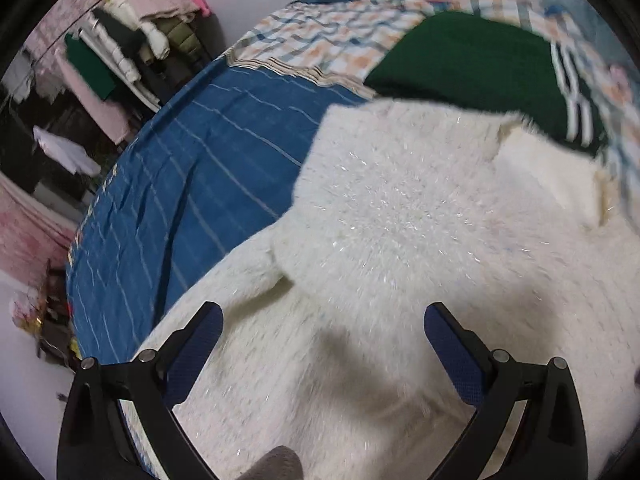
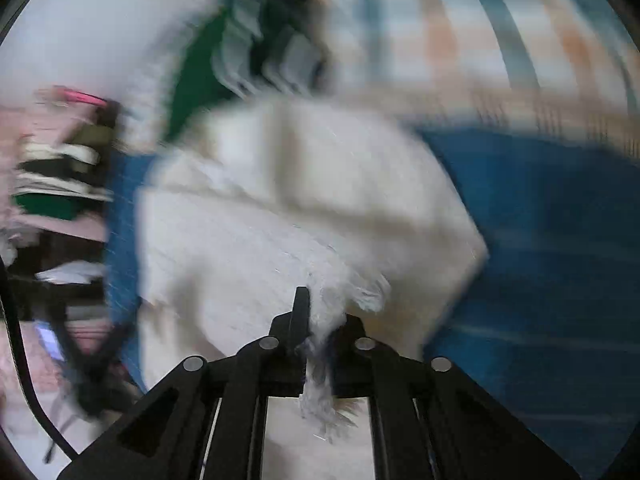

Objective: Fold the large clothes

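A fluffy white sweater (image 1: 400,220) lies on the blue striped bed sheet (image 1: 192,168), partly folded over itself. My left gripper (image 1: 323,324) is open just above the sweater's near part, with nothing between its fingers. In the blurred right wrist view, my right gripper (image 2: 320,320) is shut on a tuft of the white sweater (image 2: 288,216), which stretches away from the fingers over the blue sheet (image 2: 540,240).
A dark green garment with white stripes (image 1: 472,60) lies behind the sweater, on a checked blanket (image 1: 328,28). A cluttered rack of clothes (image 1: 128,48) stands past the bed's left edge. The floor (image 1: 24,360) lies below that edge.
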